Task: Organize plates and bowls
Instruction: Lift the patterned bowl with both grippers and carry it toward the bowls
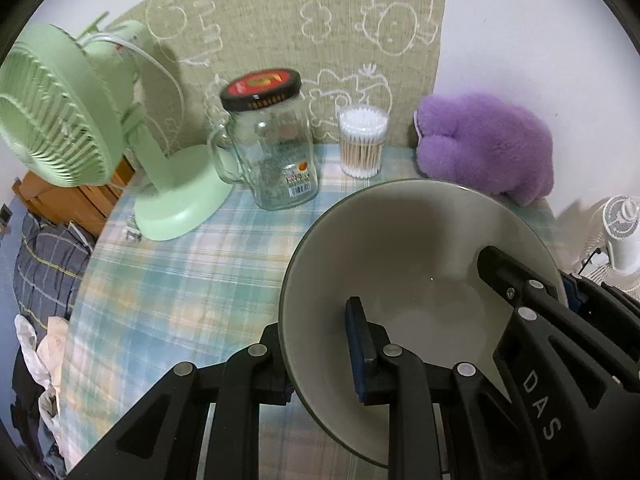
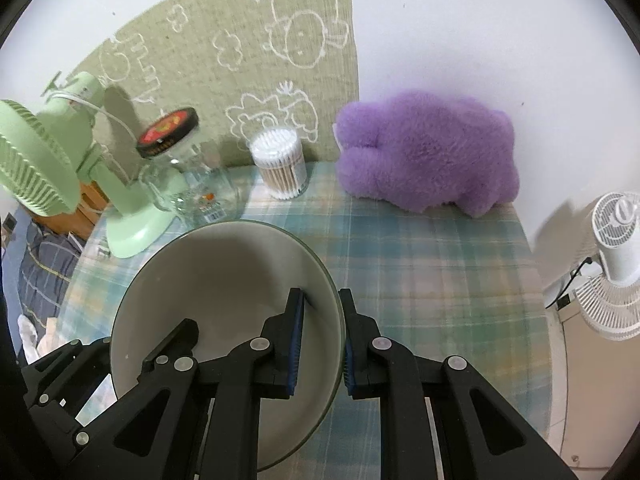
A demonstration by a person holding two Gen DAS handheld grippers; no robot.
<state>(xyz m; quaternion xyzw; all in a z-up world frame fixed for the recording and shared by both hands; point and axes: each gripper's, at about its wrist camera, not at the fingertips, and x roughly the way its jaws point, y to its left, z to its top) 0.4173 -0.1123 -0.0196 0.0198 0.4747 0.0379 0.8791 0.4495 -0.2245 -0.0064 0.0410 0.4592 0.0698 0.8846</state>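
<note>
A pale grey bowl [image 1: 400, 248] with a dark rim is held between both grippers over the plaid tablecloth [image 1: 168, 280]. My left gripper [image 1: 316, 356] is shut on the bowl's left rim, one finger inside and one outside. The right gripper [image 1: 520, 288] enters at the bowl's right rim. In the right wrist view the same bowl [image 2: 224, 280] fills the lower left. My right gripper [image 2: 322, 340] is shut on its right rim, one pad inside, one outside. The left gripper [image 2: 160, 356] shows at the bowl's left side.
At the back of the table stand a green desk fan [image 1: 80, 132], a glass jar mug [image 1: 272, 140] with a black lid, a tub of cotton swabs [image 1: 362, 140] and a purple plush toy [image 1: 488, 140]. A white fan [image 2: 616, 264] stands off the table's right edge.
</note>
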